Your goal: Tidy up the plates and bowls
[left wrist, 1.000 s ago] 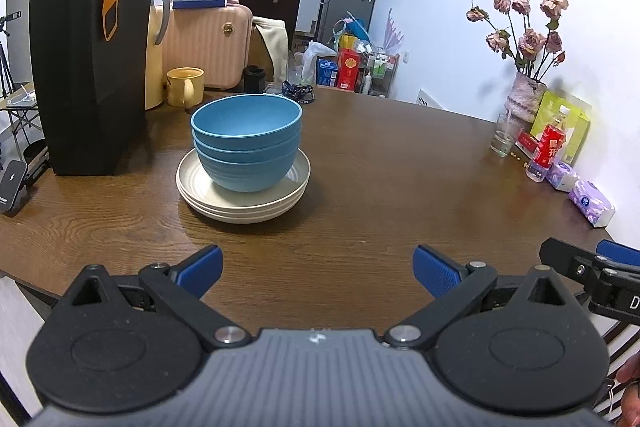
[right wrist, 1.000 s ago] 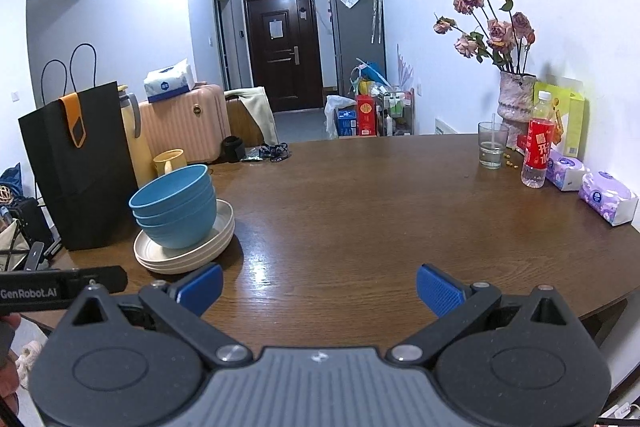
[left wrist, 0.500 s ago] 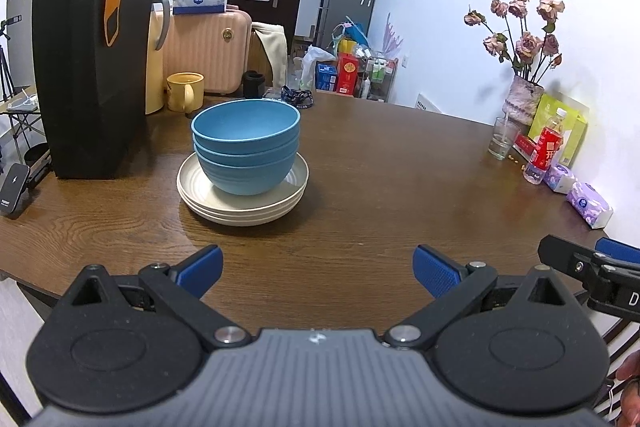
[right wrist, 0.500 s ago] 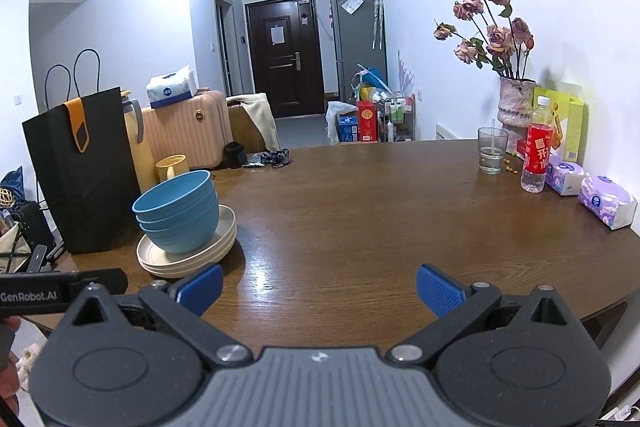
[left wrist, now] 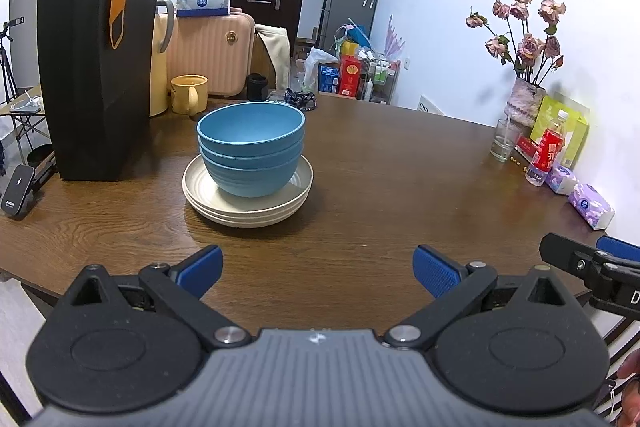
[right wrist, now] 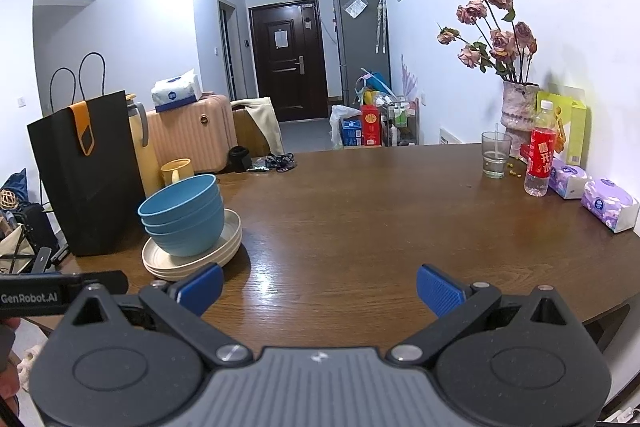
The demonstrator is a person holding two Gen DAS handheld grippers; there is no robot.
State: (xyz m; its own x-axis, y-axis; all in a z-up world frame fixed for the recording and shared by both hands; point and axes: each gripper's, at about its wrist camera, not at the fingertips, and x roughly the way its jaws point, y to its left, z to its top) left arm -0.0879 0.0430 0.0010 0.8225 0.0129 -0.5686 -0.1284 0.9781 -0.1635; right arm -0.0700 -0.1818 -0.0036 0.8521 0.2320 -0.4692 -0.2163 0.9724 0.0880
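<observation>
Both cameras have pulled back a little since a second ago, so the dishes look a bit farther off and lower in each view; nothing on the tabletop point(left wrist: 380, 187) itself has moved.

Three blue bowls point(left wrist: 250, 147) sit one inside another. They rest on a stack of cream plates point(left wrist: 248, 205), about three of them. The whole stack stands on the brown wood tabletop.

Just left of the stack stands a tall black paper bag point(left wrist: 98, 79), close to it but not touching. Behind the stack is a yellow mug point(left wrist: 189, 94), and next to the mug, partly hidden by the bag, a yellow jug point(left wrist: 160, 59). Far to the right of the stack, by the wall, are a drinking glass point(left wrist: 505, 139), a red-label bottle point(left wrist: 547, 149), a vase of dried roses point(left wrist: 527, 99) and purple tissue packs point(left wrist: 591, 201).

The left hand-held gripper point(left wrist: 318, 263) hangs in front of the stack, well apart from it. Its blue fingers point(left wrist: 202, 265) are spread wide and hold nothing.

The right hand-held gripper point(right wrist: 320, 285) is in front of the stack too, and more to its right. Its blue fingers point(right wrist: 438, 289) are also spread wide with nothing between them. In the right wrist view the bowls point(right wrist: 182, 213) and plates point(right wrist: 192, 255) sit off to the left side.
</observation>
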